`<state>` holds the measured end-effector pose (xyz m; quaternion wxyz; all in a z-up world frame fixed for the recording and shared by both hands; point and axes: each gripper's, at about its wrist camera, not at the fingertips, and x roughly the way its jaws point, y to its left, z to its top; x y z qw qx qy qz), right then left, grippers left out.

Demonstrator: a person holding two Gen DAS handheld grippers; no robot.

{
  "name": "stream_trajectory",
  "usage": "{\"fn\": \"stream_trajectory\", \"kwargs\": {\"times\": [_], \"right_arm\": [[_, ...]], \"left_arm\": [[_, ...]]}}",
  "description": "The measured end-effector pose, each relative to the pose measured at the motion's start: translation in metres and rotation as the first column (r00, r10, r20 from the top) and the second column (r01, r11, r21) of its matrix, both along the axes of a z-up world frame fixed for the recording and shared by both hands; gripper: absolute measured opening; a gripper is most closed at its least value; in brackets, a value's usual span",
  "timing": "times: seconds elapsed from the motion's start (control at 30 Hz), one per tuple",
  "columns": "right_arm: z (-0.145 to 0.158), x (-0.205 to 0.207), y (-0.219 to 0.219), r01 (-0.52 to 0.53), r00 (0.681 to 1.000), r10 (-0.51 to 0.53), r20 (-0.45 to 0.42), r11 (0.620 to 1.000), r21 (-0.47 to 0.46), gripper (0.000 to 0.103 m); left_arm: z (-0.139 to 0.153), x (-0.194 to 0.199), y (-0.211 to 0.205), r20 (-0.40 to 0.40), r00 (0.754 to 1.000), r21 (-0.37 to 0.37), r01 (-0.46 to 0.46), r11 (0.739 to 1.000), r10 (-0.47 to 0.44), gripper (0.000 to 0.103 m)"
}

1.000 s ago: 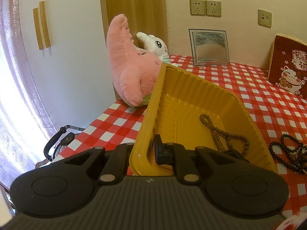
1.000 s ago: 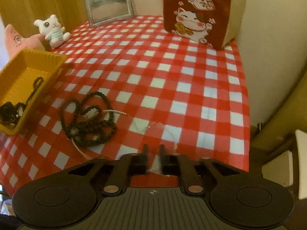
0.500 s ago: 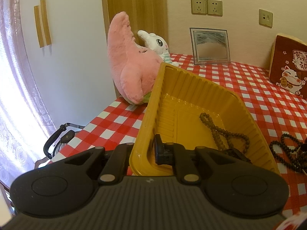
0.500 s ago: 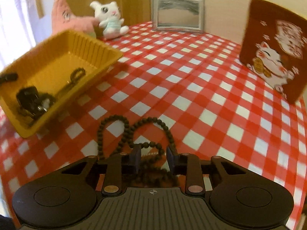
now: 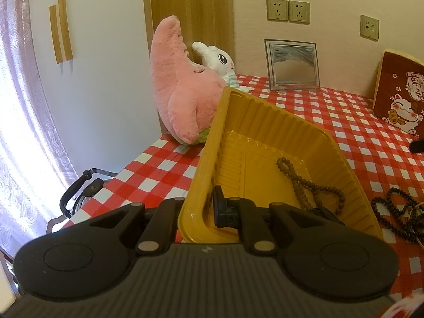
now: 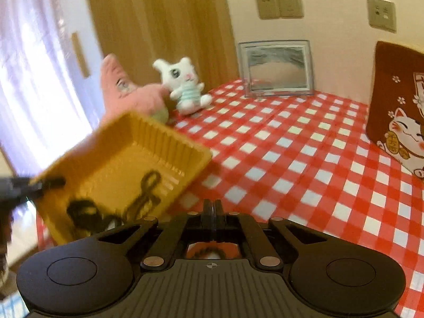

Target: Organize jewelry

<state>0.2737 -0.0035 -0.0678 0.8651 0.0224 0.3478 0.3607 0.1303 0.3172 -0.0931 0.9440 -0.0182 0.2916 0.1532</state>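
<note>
My left gripper point(image 5: 204, 206) is shut on the near wall of the yellow tray point(image 5: 265, 137) and holds it tilted above the checked table. A brown bead strand point(image 5: 299, 182) and a dark tangled piece point(image 5: 326, 213) lie in the tray. A dark bead necklace point(image 5: 392, 212) lies on the cloth to the tray's right. In the right wrist view my right gripper point(image 6: 212, 206) is shut, with nothing visible between its fingertips. It points at the cloth just right of the tray point(image 6: 127, 153). The left gripper point(image 6: 39, 182) shows at the tray's left rim.
A pink plush point(image 5: 182, 87) and a white plush point(image 5: 220, 61) sit at the table's far left corner. A picture frame point(image 5: 291, 65) leans on the back wall and a cat cushion point(image 5: 400, 92) stands at the right. The table's left edge drops off beside a black handle point(image 5: 79, 193).
The right gripper has swung left from over the bead pile toward the tray, and its jaws have closed. The left gripper and the tray have stayed put.
</note>
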Motion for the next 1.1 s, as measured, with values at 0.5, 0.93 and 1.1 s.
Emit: {"fn": "stream_trajectory", "kwargs": {"times": [0.5, 0.93, 1.1], "right_arm": [[-0.072, -0.002, -0.013, -0.101, 0.991, 0.074, -0.107, 0.957, -0.271, 0.02], [-0.033, 0.003, -0.006, -0.097, 0.995, 0.092, -0.046, 0.989, -0.116, 0.006], [-0.007, 0.021, 0.001, -0.046, 0.998, 0.046, -0.034, 0.999, 0.006, 0.006]], "left_arm": [[-0.001, 0.001, 0.001, -0.002, 1.0, -0.006, -0.005, 1.0, 0.005, 0.01], [-0.001, 0.002, 0.001, -0.002, 1.0, -0.011, -0.011, 1.0, 0.011, 0.01], [-0.001, 0.002, 0.002, -0.002, 1.0, -0.011, -0.012, 1.0, 0.012, 0.01]]}}
